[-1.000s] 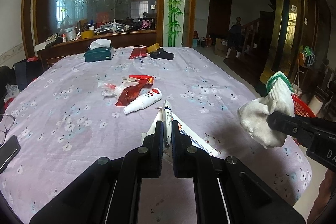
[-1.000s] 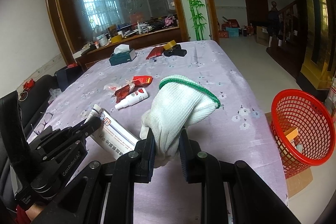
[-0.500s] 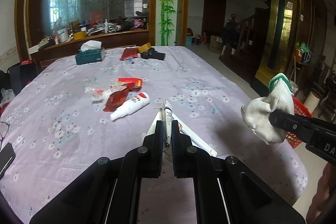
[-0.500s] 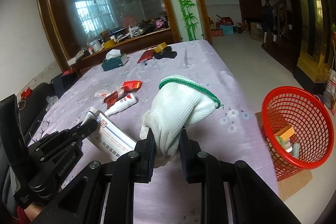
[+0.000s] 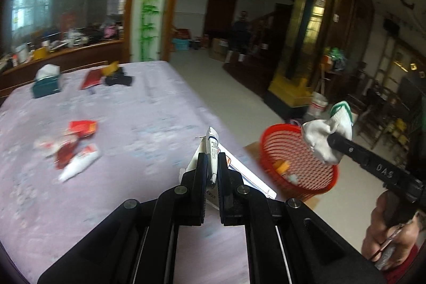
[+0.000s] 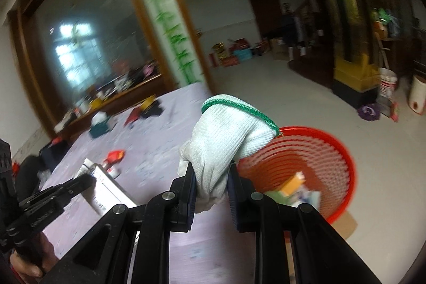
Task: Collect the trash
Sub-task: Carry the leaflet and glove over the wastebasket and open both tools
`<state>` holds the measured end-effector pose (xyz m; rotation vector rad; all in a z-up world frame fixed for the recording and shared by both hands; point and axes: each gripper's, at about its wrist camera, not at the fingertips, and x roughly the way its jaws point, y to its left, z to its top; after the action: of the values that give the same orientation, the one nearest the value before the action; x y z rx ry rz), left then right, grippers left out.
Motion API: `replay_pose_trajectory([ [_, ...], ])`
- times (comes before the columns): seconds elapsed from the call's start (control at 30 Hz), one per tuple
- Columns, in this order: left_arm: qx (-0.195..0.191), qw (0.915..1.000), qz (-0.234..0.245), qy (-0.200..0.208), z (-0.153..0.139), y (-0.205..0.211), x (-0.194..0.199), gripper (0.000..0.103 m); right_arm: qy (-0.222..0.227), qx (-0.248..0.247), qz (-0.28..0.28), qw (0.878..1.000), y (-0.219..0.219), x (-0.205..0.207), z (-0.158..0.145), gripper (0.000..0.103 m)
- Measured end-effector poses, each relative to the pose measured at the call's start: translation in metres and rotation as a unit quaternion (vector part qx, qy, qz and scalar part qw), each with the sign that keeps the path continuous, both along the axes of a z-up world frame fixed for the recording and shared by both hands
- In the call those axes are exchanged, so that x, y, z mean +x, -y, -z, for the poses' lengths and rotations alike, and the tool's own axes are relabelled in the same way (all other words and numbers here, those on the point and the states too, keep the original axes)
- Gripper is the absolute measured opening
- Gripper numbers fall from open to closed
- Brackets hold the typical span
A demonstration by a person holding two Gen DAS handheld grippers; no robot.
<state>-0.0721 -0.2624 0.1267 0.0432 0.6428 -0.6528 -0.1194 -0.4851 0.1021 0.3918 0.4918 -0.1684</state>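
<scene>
Motion blur is smearing the flowered purple cloth on the desk [image 5: 138, 129], so its print and the small wrappers [image 5: 66, 148] lying at the left are hard to make out. The contents of the red basket [image 5: 298, 172] are showing only as an orange box and pale scraps through the mesh.

The left gripper [image 5: 212, 172] is clenching a thin white tube [image 5: 213, 148] with a flat printed carton [image 5: 239, 172] under it; the gripper is hiding the carton's near end. Both are hanging over the desk's right edge, beside the basket on the floor.

The right gripper [image 6: 211, 188] is grasping a crumpled white knitted glove [image 6: 226, 140] with a green cuff, and is holding it just over the basket's near rim. A hand [image 5: 386, 238] is showing partly at the frame's edge.
</scene>
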Motion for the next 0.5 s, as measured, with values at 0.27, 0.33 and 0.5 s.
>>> replay_pose_trajectory([
  [0.27,-0.005,0.999,0.044,-0.012,0.0,0.084,0.015,0.006,-0.016,0.014,0.052,0.998,0.06,-0.008,0.014,0.023],
  [0.33,-0.007,0.9987,0.049,-0.014,0.004,0.104,0.019,0.007,-0.02,0.016,0.062,0.998,0.072,-0.007,0.018,0.024],
  [0.5,0.003,0.998,0.06,-0.018,0.02,0.148,0.026,0.007,-0.024,0.024,0.081,0.996,0.097,-0.007,0.023,0.026],
])
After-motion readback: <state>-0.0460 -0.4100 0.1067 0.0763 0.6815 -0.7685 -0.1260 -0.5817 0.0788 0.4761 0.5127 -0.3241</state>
